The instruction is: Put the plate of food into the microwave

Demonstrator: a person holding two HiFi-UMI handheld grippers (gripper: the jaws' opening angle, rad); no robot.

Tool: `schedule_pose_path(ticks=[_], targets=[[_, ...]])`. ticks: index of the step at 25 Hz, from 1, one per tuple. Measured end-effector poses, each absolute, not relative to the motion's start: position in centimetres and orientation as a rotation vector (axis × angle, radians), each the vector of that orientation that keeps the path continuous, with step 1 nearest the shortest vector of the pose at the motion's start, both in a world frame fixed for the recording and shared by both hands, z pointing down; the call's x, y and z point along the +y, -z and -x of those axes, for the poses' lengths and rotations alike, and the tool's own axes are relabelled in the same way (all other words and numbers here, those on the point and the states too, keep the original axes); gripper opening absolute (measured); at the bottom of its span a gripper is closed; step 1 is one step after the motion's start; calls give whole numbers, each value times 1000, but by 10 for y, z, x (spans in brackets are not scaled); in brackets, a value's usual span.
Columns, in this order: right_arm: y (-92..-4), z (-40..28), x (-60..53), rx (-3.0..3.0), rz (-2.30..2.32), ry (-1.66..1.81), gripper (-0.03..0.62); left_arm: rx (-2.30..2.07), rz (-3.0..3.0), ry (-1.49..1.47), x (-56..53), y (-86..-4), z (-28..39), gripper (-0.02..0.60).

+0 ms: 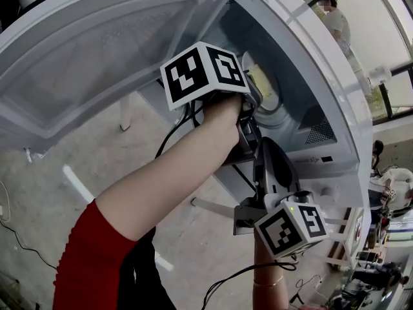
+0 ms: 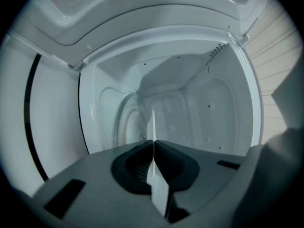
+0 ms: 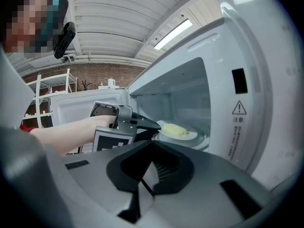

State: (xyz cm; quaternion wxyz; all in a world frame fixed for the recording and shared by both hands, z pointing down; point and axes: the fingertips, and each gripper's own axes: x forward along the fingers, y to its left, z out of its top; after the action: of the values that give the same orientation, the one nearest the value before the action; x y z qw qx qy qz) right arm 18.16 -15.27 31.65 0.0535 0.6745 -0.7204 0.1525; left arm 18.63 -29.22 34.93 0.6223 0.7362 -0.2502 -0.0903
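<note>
The white plate [image 3: 179, 133] with yellow food [image 3: 174, 129] rests on the glass turntable [image 3: 203, 139] inside the open microwave [image 1: 310, 63]. My left gripper [image 3: 153, 126] reaches into the cavity and is shut on the plate's near rim. In the left gripper view the plate [image 2: 154, 127] shows edge-on as a thin white sliver pinched in the left gripper [image 2: 153, 144]. In the head view the food [image 1: 261, 81] sits just past the left gripper's marker cube [image 1: 201, 73]. My right gripper [image 3: 152, 145] hangs outside, below the opening, shut with nothing in it.
The microwave door [image 1: 97, 50] stands swung wide to the left. The cavity's white walls [image 2: 209, 108] surround the left gripper closely. A person [image 1: 335, 19] stands far off at the top right. Shelving [image 3: 47, 87] stands in the background.
</note>
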Motion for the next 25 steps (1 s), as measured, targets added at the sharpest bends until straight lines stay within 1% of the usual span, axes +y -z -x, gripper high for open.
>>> schedule_pose_path(ticks=[11,17,25], targets=[[-311,-180,-152,-2159,-1992,-405,12,-606,-1746,53,-291,-354,-193,18],[-316,-182,-151,-2186,-2012,-445,12,-678,-1840,-88,-293,-357,-192,20],[-313,-182,-153,-2193,-1997,-433,12,-780,-2020,-185,-307,-353,-194,49]])
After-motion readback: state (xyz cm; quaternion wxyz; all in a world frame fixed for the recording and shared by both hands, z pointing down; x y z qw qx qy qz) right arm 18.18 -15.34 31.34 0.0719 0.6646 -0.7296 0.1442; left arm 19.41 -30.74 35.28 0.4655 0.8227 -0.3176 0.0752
